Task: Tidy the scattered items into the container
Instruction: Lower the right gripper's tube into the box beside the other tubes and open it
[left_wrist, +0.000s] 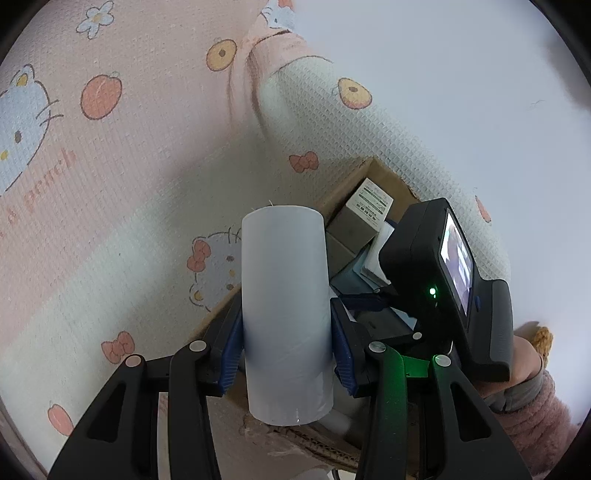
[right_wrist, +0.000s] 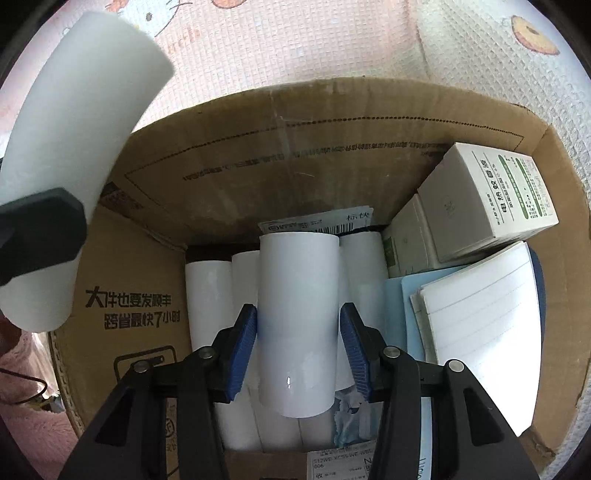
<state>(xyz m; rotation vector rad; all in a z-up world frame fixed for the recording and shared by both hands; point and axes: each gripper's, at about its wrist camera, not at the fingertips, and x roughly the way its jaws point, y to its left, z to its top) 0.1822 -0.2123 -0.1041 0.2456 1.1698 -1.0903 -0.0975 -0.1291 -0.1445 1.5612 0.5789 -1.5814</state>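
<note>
White plastic on both sides — each gripper has a smooth cylinder clamped between its blue pads. The right gripper (right_wrist: 298, 345) is low over the cardboard box (right_wrist: 258, 155), its white tube (right_wrist: 298, 325) pinched on both flanks and pointing down into the row of white tubes (right_wrist: 208, 306) already lying along the bottom. Beside that row sit a blue folder with lined paper (right_wrist: 480, 332) and a couple of small white cartons (right_wrist: 491, 195) stacked against the far corner.

The left gripper (left_wrist: 286, 354) is up higher, over the near edge of the box, squeezing a pale grey-white roll (left_wrist: 284, 306) above the cartoon-print blanket (left_wrist: 110, 166) — from the right-hand camera that same roll shows at the upper left, well clear of the box floor.

So we're at the drop-off, I'd say: the right tube is about to be set down. What the next move calls for is lowering it into line with its neighbours, then spreading the pads so it settles without rolling onto the paper. The left one looks set to follow, once the right has cleared the opening — tight quarters for two.
</note>
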